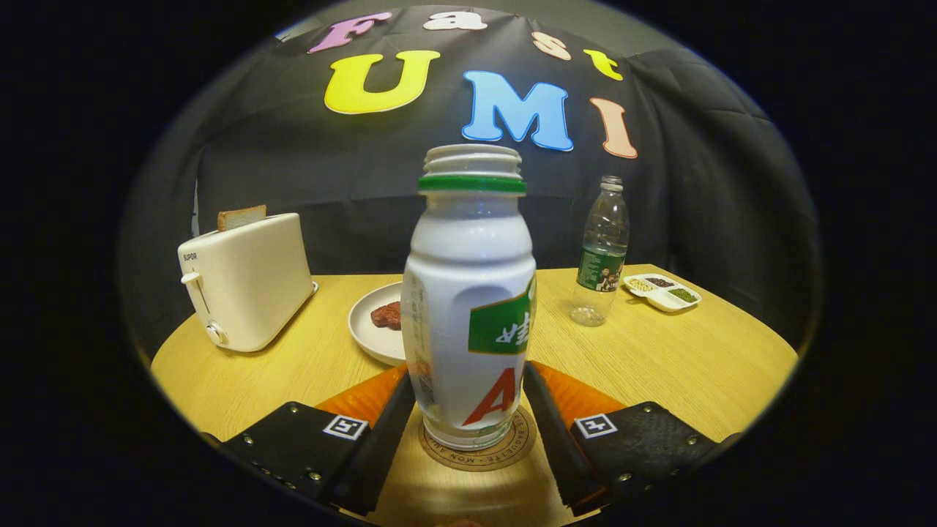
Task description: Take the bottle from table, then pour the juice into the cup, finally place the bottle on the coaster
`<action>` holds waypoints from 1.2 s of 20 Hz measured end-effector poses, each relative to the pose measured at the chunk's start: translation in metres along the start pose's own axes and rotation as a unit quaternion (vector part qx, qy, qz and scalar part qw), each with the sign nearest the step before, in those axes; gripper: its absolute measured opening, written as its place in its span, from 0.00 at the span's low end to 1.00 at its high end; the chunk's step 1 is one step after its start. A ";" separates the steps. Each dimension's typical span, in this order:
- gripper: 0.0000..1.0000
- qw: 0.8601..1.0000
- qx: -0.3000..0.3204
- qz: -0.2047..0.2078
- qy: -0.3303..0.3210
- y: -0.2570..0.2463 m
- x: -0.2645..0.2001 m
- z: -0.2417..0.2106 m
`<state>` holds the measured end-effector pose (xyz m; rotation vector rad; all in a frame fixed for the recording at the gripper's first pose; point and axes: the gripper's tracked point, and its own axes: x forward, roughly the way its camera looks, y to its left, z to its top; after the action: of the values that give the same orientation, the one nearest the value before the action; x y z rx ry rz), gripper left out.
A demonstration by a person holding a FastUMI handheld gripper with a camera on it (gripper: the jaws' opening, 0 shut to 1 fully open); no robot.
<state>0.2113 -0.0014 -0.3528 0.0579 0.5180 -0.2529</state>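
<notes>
A: Where's the bottle (468, 307) now?

B: Upright on the round coaster (479, 448), between the two fingers of the tool (468, 410). Its cap is off, the threaded neck open at the top.

A: Is the tool clamped on it?

B: Both fingers lie against the bottle's lower sides, so I read it as gripping the bottle, though how firmly I cannot say.

A: So the placing looks nearly done?

B: That's my judgement. The base sits inside the coaster's ring, slightly toward 12 o'clock.

A: What could spoil it?

B: Letting go unevenly. If one finger drags as they part, the tall open bottle could tip and spill whatever is left. Pulling back before the fingers are clear would tug it off the coaster.

A: Anything close by on the worktop (695, 359)?

B: A plate (370, 329) just beyond at 11 o'clock, a toaster (245, 282) at 10, a clear bottle (602, 252) at 1.
</notes>
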 end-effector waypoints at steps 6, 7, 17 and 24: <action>0.88 1.000 0.003 0.011 -0.022 0.001 -0.024 0.022; 0.88 1.000 0.002 0.010 -0.025 0.000 -0.032 0.027; 0.88 0.994 0.002 0.052 -0.093 0.006 -0.125 0.109; 0.88 0.989 0.015 0.067 -0.134 -0.005 -0.196 0.159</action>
<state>0.1225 0.0186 -0.1176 0.0858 0.2420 -0.1327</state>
